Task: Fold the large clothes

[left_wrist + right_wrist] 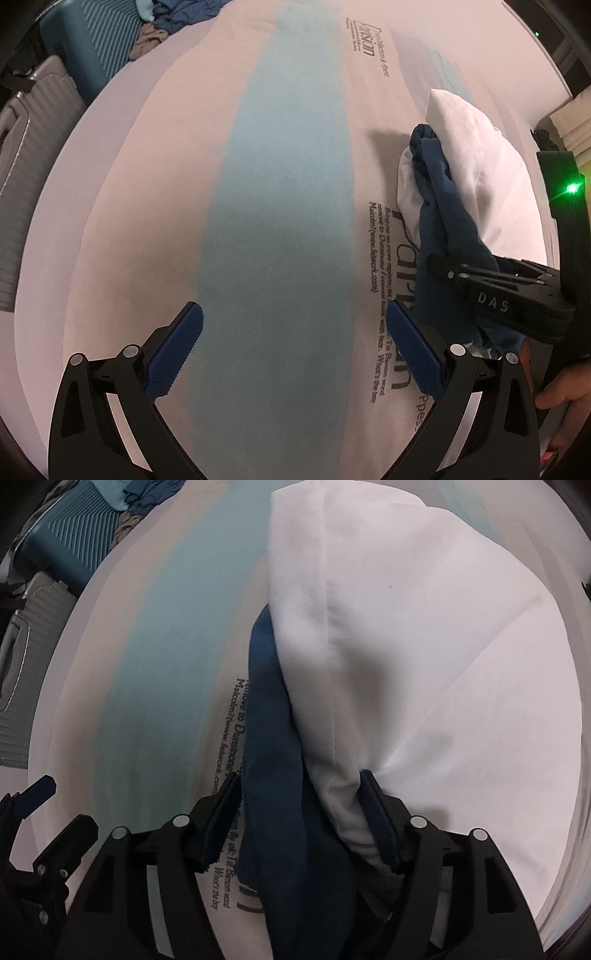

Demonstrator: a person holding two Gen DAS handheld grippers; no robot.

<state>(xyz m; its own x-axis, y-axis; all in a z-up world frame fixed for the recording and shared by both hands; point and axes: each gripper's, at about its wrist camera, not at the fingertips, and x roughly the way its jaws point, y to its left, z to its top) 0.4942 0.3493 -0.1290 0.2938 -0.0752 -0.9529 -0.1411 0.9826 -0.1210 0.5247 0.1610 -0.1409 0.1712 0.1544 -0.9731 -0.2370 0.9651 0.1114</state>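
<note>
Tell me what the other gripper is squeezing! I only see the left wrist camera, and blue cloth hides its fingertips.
Observer: The right gripper pinches blue cloth and white cloth together between its fingers.
Operator: Is the white part big?
Observer: Yes. In the right wrist view it spreads wide ahead, with a long seam running down toward the fingers.
Operator: Is the blue all scrunched?
Observer: It is a narrow, rope-like bunch along the white cloth's left edge, over the printed sheet.
</note>
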